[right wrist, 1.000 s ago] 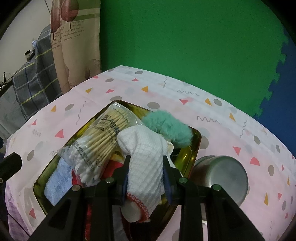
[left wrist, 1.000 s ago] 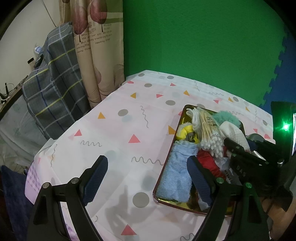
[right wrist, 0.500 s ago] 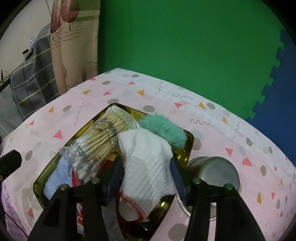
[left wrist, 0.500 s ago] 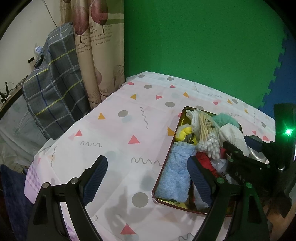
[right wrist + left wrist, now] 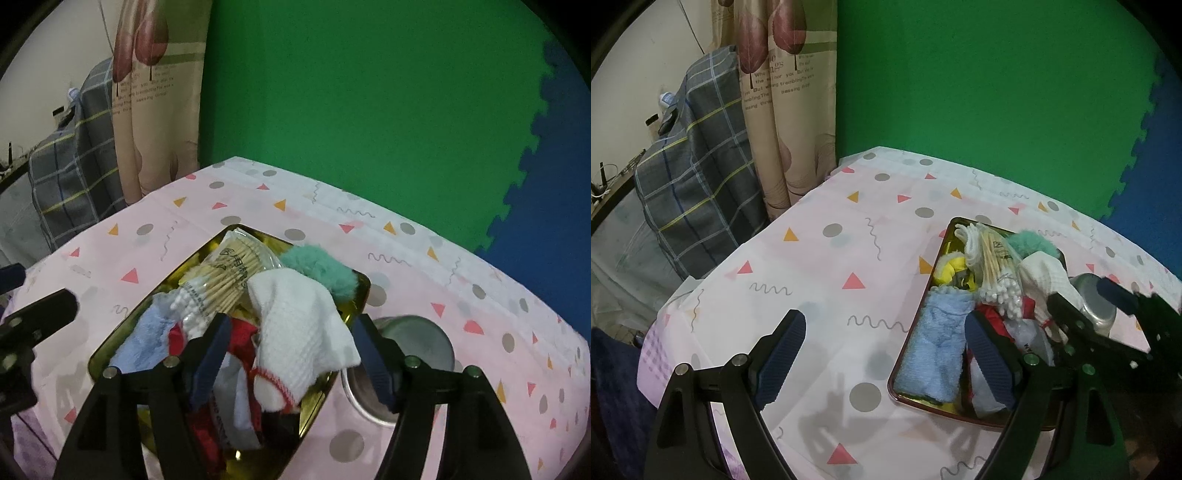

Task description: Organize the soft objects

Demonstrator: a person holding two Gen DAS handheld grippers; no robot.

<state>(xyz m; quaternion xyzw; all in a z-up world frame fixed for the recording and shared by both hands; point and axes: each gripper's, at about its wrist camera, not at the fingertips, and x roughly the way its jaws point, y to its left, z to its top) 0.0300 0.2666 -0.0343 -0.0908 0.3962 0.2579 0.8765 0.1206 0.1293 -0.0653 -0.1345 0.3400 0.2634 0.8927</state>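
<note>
A gold tray [image 5: 362, 295] holds a heap of soft things. On top lies a white sock [image 5: 303, 332] with a red-stitched cuff, draped over a red cloth [image 5: 242, 339]. Around it are a teal fluffy piece [image 5: 321, 266], a bag of cotton swabs [image 5: 229, 277] and a light blue towel [image 5: 938, 350]. My right gripper [image 5: 291, 321] hovers over the sock with its jaws opening; the sock lies between them but the pads stand clear of it. My left gripper [image 5: 884, 321] is open and holds nothing, over the tablecloth at the tray's left side.
A steel cup [image 5: 413, 332] stands just right of the tray, close to my right gripper's right finger. The pink patterned tablecloth [image 5: 849, 240] ends at a near-left edge. Behind are a curtain [image 5: 786, 110], a plaid cloth [image 5: 698, 166] and a green wall.
My right gripper's jaws spread from a tight hold on the white sock to wide apart, and the sock dropped onto the heap. The gripper drew back and up slightly. The left gripper stayed put.
</note>
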